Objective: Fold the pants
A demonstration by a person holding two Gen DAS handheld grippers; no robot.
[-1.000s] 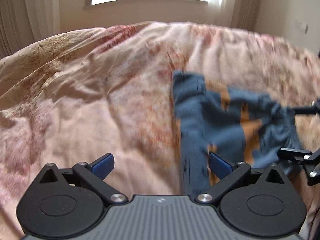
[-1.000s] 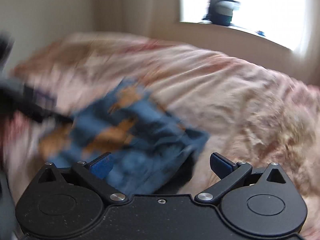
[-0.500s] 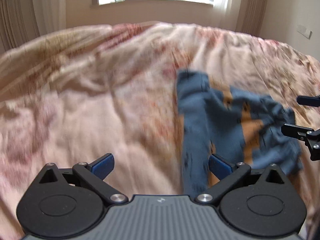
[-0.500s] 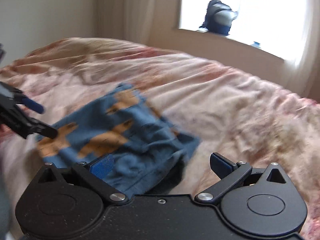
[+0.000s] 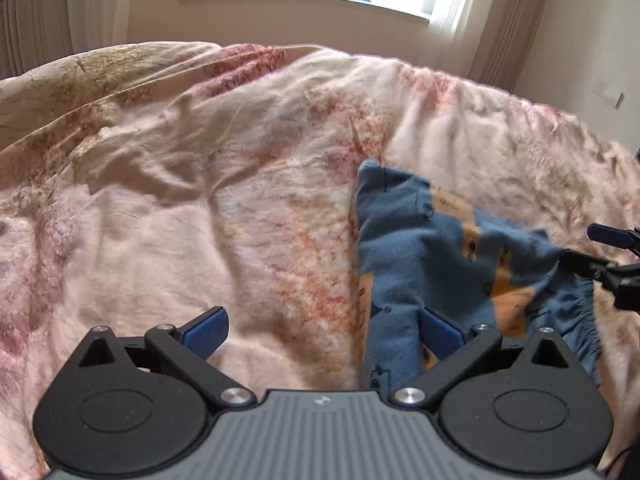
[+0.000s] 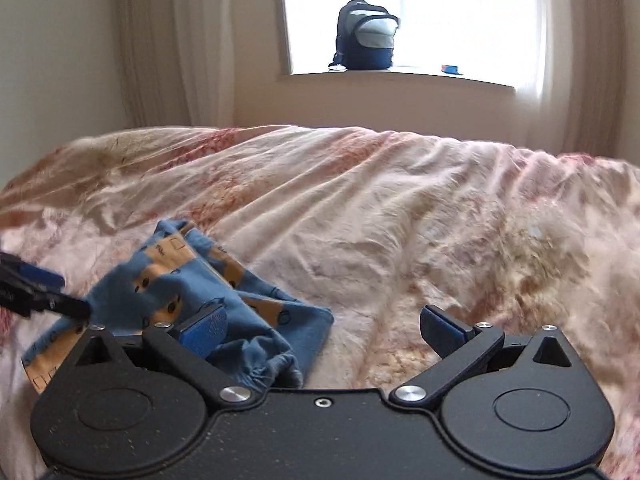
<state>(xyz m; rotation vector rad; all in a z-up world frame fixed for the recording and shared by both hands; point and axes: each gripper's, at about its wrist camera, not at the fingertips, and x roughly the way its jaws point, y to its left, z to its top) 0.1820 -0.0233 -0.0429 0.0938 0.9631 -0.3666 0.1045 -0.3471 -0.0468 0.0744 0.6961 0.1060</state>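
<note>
Small blue pants [image 5: 432, 248] with orange patches lie crumpled on the pink floral bedspread [image 5: 240, 220], right of centre in the left wrist view. My left gripper [image 5: 322, 328] is open, and its right fingertip [image 5: 440, 330] hovers over the pants' near leg. In the right wrist view the pants [image 6: 192, 284] sit at the lower left, with the gathered waistband nearest the camera. My right gripper [image 6: 322, 326] is open, and its left pad [image 6: 204, 326] is over the cloth. Each gripper shows at the edge of the other's view: the right gripper [image 5: 596, 248] and the left gripper [image 6: 36, 288].
The wrinkled bedspread [image 6: 400, 220] stretches wide to the left and far side of the pants. A dark backpack [image 6: 366, 38] stands on the windowsill [image 6: 400, 78] beyond the bed. Curtains [image 6: 172, 40] hang beside the window, and a wall switch [image 5: 608, 94] is at the far right.
Both views have steadied and risen, showing more window. The pants have settled on the bed. The right gripper has drawn towards the pants' right edge.
</note>
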